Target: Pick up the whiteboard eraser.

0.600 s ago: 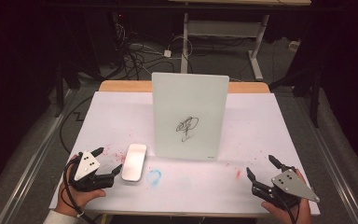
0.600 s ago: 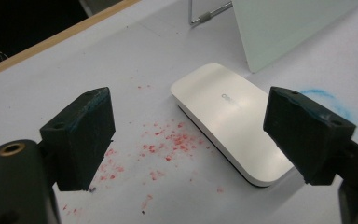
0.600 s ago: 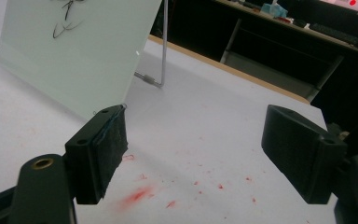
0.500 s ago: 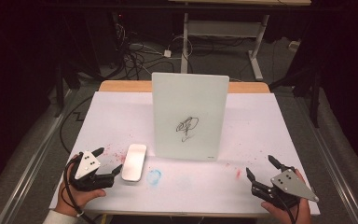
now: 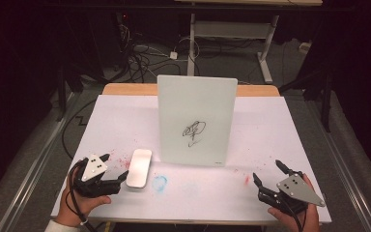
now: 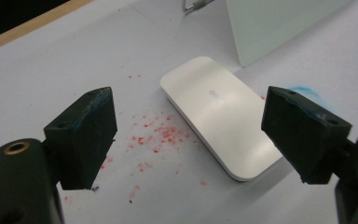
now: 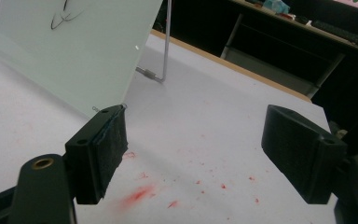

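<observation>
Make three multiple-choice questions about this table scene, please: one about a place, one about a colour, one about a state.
1. Where does the white eraser lie?
A. Right of the board
B. Just ahead of the left tongs, left of the board
C. Behind the board

2. What colour is the scribble on the whiteboard?
A. Black
B. Red
C. Blue

3. How are the left tongs?
A. Shut on the eraser
B. Shut, holding nothing
C. Open, the eraser lying between and beyond the jaws

Answers: 1 B, the high view shows it beside the left tongs. 2 A, the lines are dark black. 3 C, the left gripper view shows both jaws spread apart.
</observation>
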Available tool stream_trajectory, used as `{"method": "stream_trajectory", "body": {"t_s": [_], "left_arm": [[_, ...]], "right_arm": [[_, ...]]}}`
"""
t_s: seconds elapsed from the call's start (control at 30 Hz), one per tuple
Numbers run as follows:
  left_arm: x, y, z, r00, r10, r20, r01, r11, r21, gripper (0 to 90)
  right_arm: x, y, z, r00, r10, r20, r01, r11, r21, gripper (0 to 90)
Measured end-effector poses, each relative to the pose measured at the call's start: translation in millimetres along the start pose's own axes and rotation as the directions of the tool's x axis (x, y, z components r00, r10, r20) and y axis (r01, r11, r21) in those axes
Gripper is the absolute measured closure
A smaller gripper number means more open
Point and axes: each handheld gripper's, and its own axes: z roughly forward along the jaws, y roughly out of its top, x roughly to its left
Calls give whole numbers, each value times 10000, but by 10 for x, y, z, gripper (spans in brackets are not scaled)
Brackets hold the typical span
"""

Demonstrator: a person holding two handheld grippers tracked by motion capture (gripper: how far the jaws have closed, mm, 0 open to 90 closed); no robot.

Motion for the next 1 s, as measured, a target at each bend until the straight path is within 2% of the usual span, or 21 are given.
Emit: {"method": "stream_trajectory", "body": {"t_s": [0.17, 0.3, 0.33, 0.43, 0.5, 0.57, 0.67, 0.77, 0.93, 1.0], "left_arm": [[-33, 83, -16, 9999, 91, 74, -92, 9999, 94, 184], [-42, 120, 2, 9999, -26, 130, 23, 9997, 260, 184], [-49, 146, 27, 9996, -120, 264, 105, 9984, 560, 184], [-66, 187, 78, 9994, -348, 83, 338, 9942, 1018, 184], [-64, 201, 93, 9988, -469, 111, 453, 9927, 1119, 185], [-60, 245, 138, 9957, -919, 123, 892, 9856, 1436, 200], [-70, 279, 188, 9930, -1121, 371, 1044, 9803, 1677, 200], [-114, 308, 254, 9926, -1167, 342, 1078, 9746, 1963, 200], [-192, 324, 391, 9949, -959, 311, 850, 9637, 2531, 200], [-203, 324, 447, 9935, -1095, 319, 973, 9597, 2636, 200]], "right_arm": [[0, 6, -3, 10000, 40, -15, -40, 10000, -27, 227], [10, 8, 8, 10000, -14, -35, 14, 10000, 17, 228], [12, 6, 11, 10000, -23, -37, 23, 10000, 38, 228], [16, 2, 17, 10000, -46, -12, 46, 9999, 123, 228], [12, 1, 23, 9999, -145, -36, 146, 9998, 105, 228], [22, 0, 23, 10000, 0, 3, 0, 9998, 174, 228], [27, 1, 25, 10000, -23, -29, 23, 9999, 166, 228], [23, 1, 30, 10000, -77, -4, 77, 9997, 214, 228], [39, -3, 38, 10000, -81, 1, 81, 9996, 268, 228], [46, -4, 43, 10000, -91, -27, 92, 9994, 327, 228]]}}
